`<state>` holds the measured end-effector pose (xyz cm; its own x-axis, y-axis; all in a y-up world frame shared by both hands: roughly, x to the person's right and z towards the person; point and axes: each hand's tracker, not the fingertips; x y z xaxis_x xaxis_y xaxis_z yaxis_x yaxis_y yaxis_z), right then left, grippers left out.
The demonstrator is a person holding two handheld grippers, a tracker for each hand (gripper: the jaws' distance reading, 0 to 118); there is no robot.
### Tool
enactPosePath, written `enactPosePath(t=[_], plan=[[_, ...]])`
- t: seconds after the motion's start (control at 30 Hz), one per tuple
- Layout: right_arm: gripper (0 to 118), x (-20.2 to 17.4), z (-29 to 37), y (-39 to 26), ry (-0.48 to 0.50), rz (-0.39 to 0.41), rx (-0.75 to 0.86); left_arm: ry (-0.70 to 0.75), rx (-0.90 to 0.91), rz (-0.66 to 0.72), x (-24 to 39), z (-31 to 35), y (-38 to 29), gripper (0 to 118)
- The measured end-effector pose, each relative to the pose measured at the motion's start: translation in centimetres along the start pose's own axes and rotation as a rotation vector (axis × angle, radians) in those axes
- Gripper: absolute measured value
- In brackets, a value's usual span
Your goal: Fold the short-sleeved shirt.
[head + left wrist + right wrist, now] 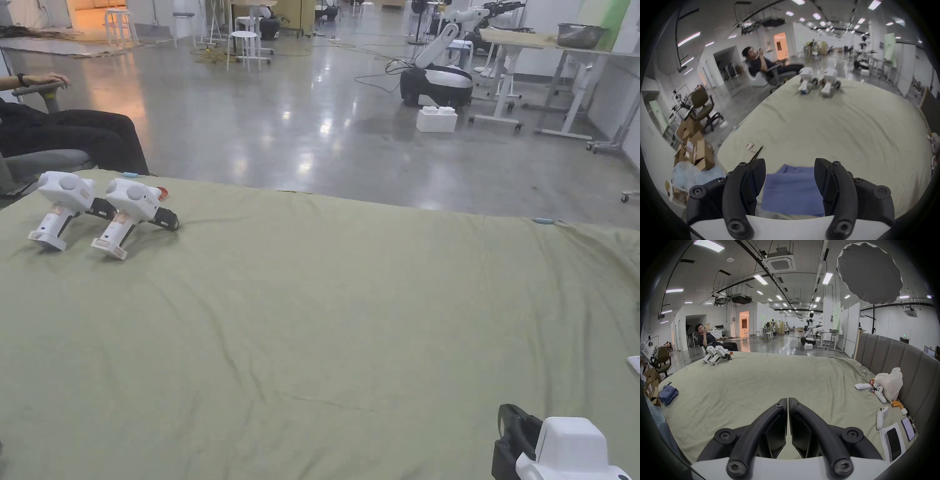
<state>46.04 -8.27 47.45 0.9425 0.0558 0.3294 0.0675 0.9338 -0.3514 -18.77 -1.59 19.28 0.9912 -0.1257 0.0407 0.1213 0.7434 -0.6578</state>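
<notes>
So the blue shirt (792, 190) is sitting in a folded-looking heap at the left corner of the bed (843, 129), right below and between the jaws of the left hand-held gripper (790, 172). Those jaws are spread wide with nothing in them, hovering just over the fabric without touching it as far as one can tell. Looks like the person has lined it up over the shirt to make the first grab, which would explain the tilted-down, nose-forward pose. The picture is a bit smeared, so hard to say more about the cloth's edges.

Further out ahead of that gripper, near the far edge of the bed, two spare grippers (103, 209) are parked side by side on their handles, probably just left out of the way. A seated person (708, 337) is off the bed behind them.

Over on the right, the right hand-held gripper (788, 400) has its jaws pressed together on nothing, held low and level over open green sheet. From there the shirt (668, 394) is well off to its left, so this one seems to be just waiting. To its right, against the headboard (899, 356), there's a white bag (890, 384), a couple of controllers (881, 417) and a phone (894, 443), well apart from the working area.
</notes>
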Motion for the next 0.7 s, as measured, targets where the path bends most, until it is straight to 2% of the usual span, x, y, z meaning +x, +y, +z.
enactPosePath(t=[0.27,0.43,0.7], plan=[[1,-0.4,-0.1,-0.2,-0.013,-0.038,0.017,-0.255,0.183,0.030,11.2,2.2,-1.8,66],[1,-0.7,-0.5,0.9,-0.061,-0.074,0.067,-0.311,0.315,-0.004,19.6,3.3,-3.2,64],[1,-2.1,-0.8,2.8,-0.102,-0.066,0.145,-0.350,0.514,-0.080,30.1,4.5,-4.3,27]])
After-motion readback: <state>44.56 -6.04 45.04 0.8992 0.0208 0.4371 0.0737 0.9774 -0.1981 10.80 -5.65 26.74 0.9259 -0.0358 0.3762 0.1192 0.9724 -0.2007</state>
